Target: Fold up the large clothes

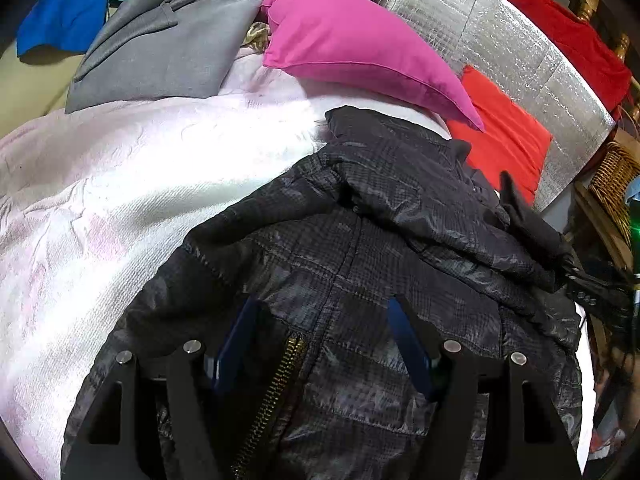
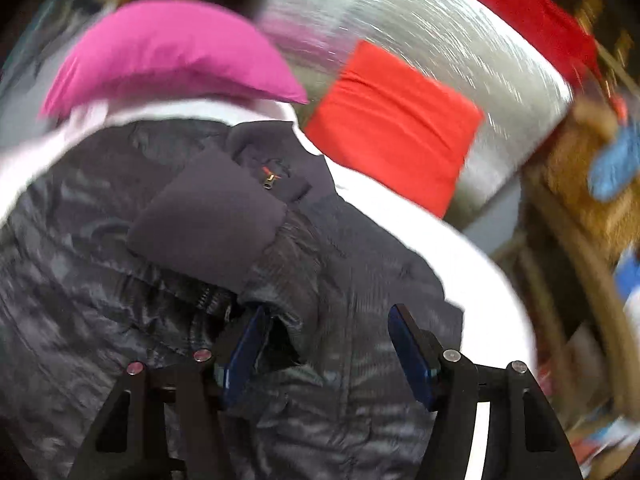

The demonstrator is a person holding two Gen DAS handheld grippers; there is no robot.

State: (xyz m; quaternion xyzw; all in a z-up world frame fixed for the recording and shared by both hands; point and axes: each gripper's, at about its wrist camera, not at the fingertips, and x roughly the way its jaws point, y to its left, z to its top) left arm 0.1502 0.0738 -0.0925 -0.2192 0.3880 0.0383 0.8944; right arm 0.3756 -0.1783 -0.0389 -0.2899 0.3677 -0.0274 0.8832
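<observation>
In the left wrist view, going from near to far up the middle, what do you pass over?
Left gripper → dark quilted jacket → white blanket → pink pillow → silver foil panel.

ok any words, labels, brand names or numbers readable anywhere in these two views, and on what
None can be read.
The small orange mark by the zip pull on the dark jacket is too blurred to tell whether it is lettering.
The pink cushion, red cushion and white blanket carry no text.

Each hand-held gripper [image 1: 324,344] [image 2: 326,344]: black angular frame, silver round bolts, blue pads; right view blurred, apparently same.
</observation>
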